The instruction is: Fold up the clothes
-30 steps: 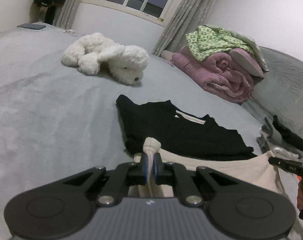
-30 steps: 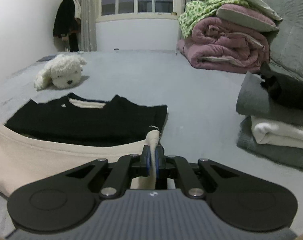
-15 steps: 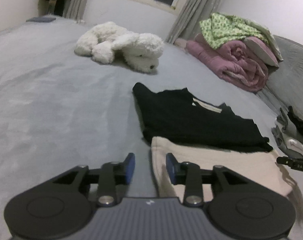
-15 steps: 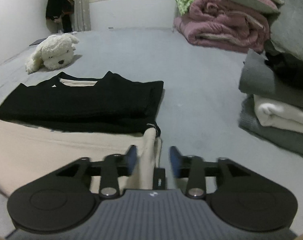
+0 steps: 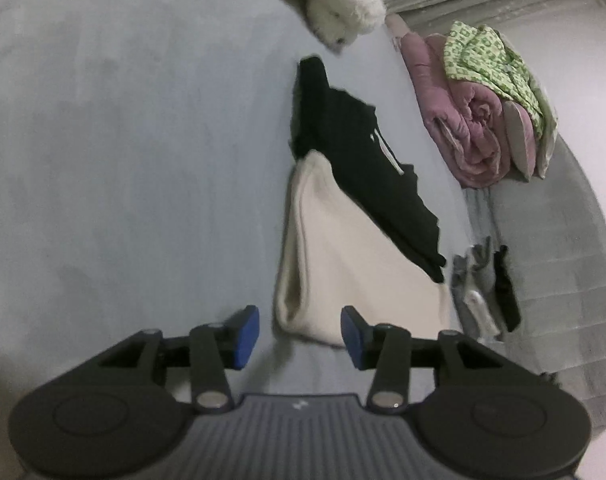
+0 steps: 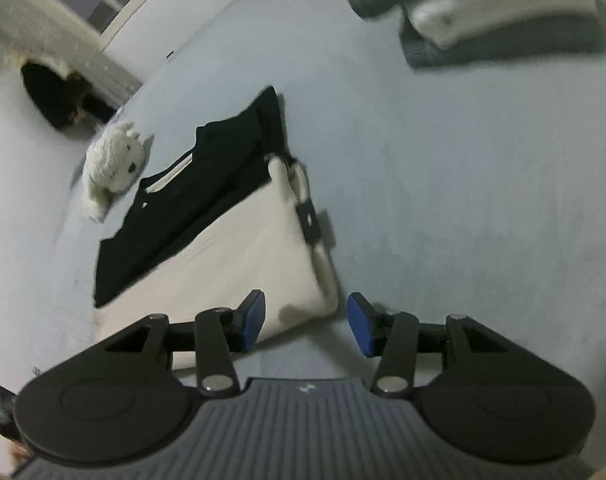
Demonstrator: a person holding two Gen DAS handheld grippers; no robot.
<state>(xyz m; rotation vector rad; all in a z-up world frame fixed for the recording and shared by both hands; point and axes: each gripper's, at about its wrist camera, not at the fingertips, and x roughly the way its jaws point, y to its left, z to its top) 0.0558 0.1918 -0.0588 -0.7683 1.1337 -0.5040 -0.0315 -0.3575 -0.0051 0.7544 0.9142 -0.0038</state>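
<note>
**Cream layer laid down, both grippers let go**

The garment lies flat on the grey bed (image 5: 103,160), well away from the stuffed dog (image 5: 331,8) and the rolled pink quilt (image 5: 475,128). It shows a black upper part (image 5: 363,148) with a pale neckline, and a cream part (image 5: 343,264) doubled over its lower end, so one fold looks finished. Judging by the stack of folded clothes (image 6: 495,4) at the bed's edge, this piece is likely still too long; at least one more fold, and a move to the stack, seem to remain.

The left gripper (image 5: 299,334) has just been opening. Its blue pads (image 5: 247,330) stand spread apart, and the rounded near corner of the cream layer sits just ahead, between them, with neither pad pressing it. It holds nothing.

The right gripper (image 6: 307,322) has likewise just been opening and stands spread. The other near corner of the cream layer (image 6: 239,252) lies in front of its left pad, a small black tag (image 6: 309,220) showing on that edge. Nothing is pinched there either.
</note>
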